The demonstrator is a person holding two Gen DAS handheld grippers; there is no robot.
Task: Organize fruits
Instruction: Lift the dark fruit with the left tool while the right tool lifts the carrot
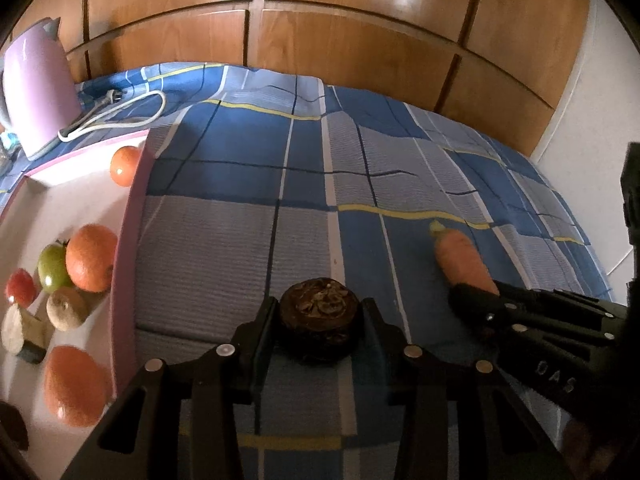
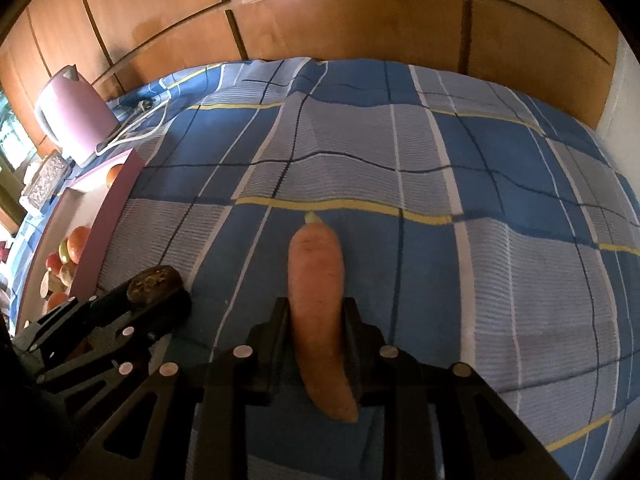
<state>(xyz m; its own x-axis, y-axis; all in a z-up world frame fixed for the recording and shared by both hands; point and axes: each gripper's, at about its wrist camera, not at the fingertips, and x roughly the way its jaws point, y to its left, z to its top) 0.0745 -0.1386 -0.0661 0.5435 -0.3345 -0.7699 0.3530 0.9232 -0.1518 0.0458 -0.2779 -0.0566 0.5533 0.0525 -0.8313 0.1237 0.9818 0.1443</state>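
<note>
My left gripper [image 1: 319,310] is shut on a dark brown round fruit [image 1: 319,316], low over the blue checked cloth. The fruit also shows in the right wrist view [image 2: 154,282] between the left gripper's fingers. My right gripper [image 2: 318,312] is shut on an orange carrot [image 2: 318,300] that points away from me. The carrot [image 1: 464,258] shows in the left wrist view with the right gripper [image 1: 476,300] at its near end. A white tray with a pink rim [image 1: 128,240] lies to the left, holding oranges [image 1: 90,258], a green apple [image 1: 52,268] and other fruit.
A pink kettle [image 1: 38,84] with a white cord [image 1: 120,114] stands at the far left behind the tray. Wooden cupboard doors [image 1: 320,32] rise behind the cloth-covered surface [image 1: 240,220]. A tomato [image 1: 124,166] sits in the tray's far corner.
</note>
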